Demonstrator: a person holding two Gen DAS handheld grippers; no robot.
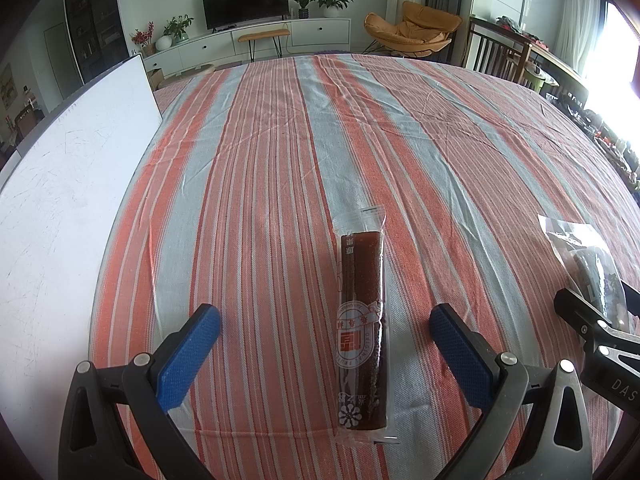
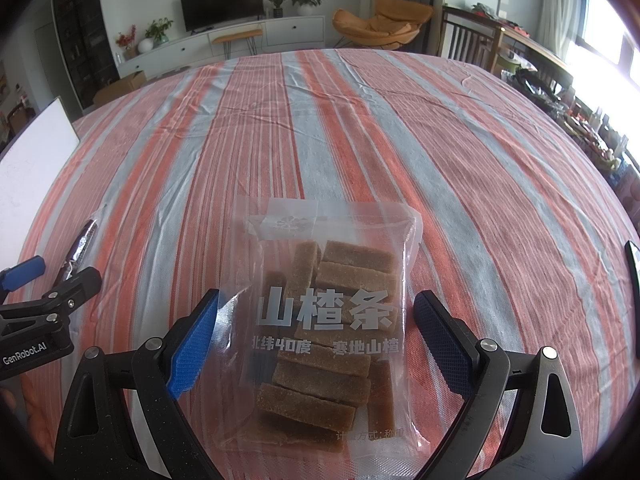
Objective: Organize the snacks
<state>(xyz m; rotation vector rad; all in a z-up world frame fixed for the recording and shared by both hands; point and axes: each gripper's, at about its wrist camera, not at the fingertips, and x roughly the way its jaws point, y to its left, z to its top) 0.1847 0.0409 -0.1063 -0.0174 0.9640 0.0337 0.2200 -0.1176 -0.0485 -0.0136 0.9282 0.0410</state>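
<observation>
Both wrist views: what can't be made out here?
- Left wrist: second snack pack, partly hidden by the right tool's finger and near the frame edge.
- Right wrist: clear bag of bars, its bottom cut by the frame edge.
- Right wrist: long snack stick, only an edge-on sliver.

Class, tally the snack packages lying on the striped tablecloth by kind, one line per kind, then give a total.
Long clear-wrapped dark brown fruit strip: 1
Clear plastic bag of brown hawthorn bars: 1
Total: 2 snack packages
</observation>
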